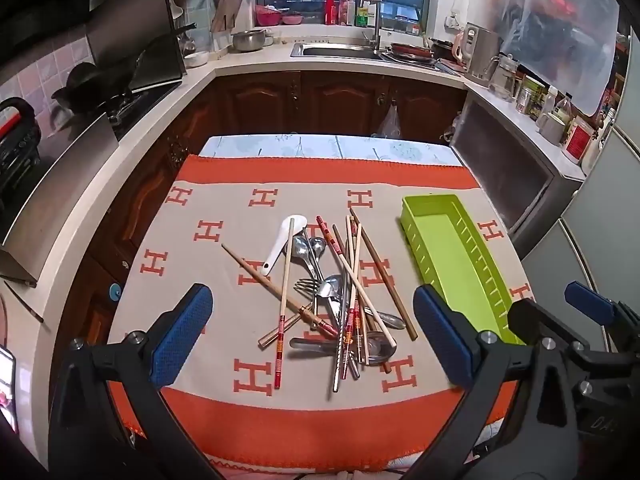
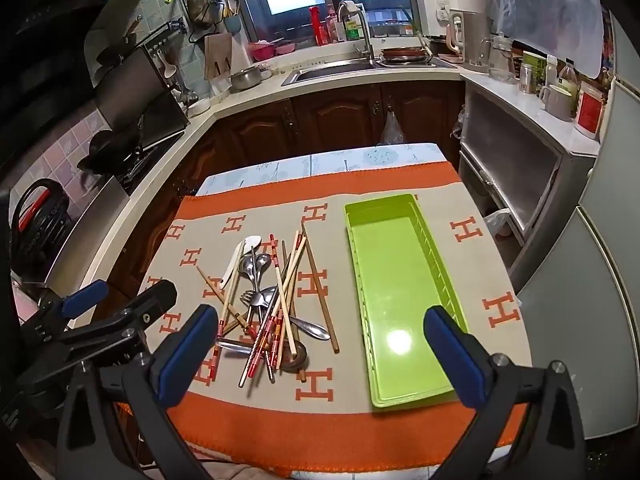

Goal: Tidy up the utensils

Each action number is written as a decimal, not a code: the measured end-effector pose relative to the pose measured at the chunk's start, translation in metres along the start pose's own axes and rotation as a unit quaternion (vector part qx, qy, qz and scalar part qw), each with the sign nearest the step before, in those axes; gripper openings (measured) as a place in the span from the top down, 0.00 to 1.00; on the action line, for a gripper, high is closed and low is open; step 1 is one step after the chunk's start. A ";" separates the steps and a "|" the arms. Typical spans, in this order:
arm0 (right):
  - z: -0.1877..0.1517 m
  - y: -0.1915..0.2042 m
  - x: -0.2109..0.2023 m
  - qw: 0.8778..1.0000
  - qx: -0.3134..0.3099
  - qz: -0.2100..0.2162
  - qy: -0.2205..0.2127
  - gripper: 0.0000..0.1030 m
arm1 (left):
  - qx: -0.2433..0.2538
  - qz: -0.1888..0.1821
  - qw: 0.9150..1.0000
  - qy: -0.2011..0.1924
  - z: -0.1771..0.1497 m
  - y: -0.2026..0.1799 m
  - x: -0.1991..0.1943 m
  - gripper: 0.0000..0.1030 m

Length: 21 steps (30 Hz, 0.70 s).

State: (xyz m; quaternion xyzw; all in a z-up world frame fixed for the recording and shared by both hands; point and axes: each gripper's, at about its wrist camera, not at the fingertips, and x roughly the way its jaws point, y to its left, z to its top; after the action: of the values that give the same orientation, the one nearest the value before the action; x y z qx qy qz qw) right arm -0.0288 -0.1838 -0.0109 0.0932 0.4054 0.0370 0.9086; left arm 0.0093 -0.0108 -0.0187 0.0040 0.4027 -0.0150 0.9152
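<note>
Table cloth [image 1: 224, 208] carries green tray [image 2: 400, 280], nothing in it, right of the utensil pile [image 1: 336, 300]; pile maybe a dozen chopsticks, spoons, a fork. Left gripper [image 1: 312, 336] and right gripper [image 2: 320, 356] hover near side, jaws spread, holding nothing

Bare cloth [image 1: 224, 208] is left around the utensil pile [image 1: 332, 300]. The green tray [image 2: 396, 300] stands just right of it, its interior unobstructed.

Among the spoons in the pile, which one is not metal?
The white ceramic spoon at the pile's far left edge; the other spoons are shiny metal. A chopstick lies across it.
</note>
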 end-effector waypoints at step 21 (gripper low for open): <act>-0.001 0.000 -0.001 1.000 0.002 0.002 0.008 0.00 | -0.005 -0.012 1.000 0.005 -0.002 0.013 -0.012 0.11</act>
State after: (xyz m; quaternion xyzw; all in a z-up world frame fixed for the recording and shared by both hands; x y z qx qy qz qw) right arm -0.0297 -0.1838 -0.0109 0.0954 0.4123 0.0387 0.9052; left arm -0.0001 0.0030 -0.0112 -0.0058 0.4069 -0.0240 0.9131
